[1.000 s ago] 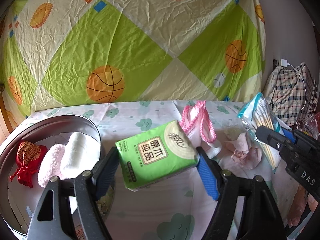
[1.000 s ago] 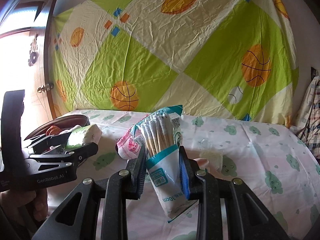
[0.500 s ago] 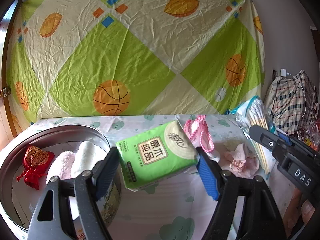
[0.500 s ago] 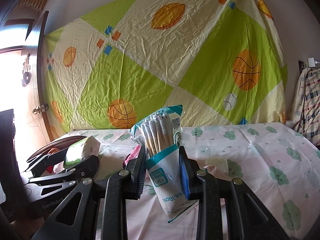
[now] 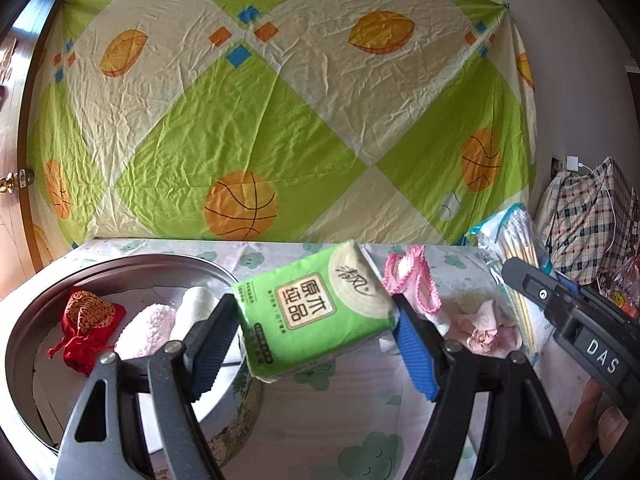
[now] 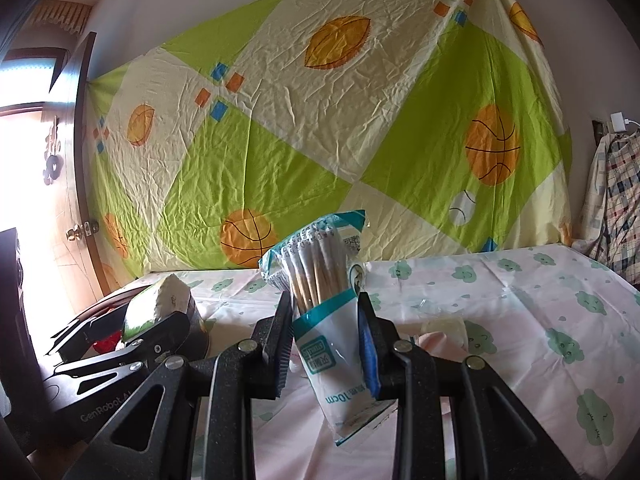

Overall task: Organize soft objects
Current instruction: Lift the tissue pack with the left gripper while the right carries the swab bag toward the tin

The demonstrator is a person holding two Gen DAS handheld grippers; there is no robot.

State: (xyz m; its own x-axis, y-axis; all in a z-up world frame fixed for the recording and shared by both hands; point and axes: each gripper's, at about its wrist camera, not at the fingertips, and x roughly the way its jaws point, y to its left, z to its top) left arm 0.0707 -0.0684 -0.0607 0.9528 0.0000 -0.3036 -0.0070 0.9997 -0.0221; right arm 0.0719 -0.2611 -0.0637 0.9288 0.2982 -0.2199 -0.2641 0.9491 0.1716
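Note:
My left gripper [image 5: 316,320] is shut on a green tissue pack [image 5: 312,312] and holds it above the table, just right of a round metal tin [image 5: 24,344]. The tin holds a red pouch [image 5: 86,320], a pink fluffy cloth [image 5: 146,330] and a white roll [image 5: 196,304]. My right gripper [image 6: 324,320] is shut on a bag of cotton swabs [image 6: 324,280], held upright above the table; the bag also shows in the left wrist view [image 5: 516,248]. A pink crocheted item [image 5: 412,284] and a pink fabric flower [image 5: 484,324] lie on the table.
The table has a cloud-print cloth [image 6: 540,320]. A sheet with basketball prints [image 5: 280,120] hangs behind it. A plaid bag [image 5: 588,220] stands at the far right. A wooden door with a knob [image 6: 82,230] is on the left.
Both grippers have risen and tilted up with their loads; the tin and table sit lower in the views. The grips have not changed.

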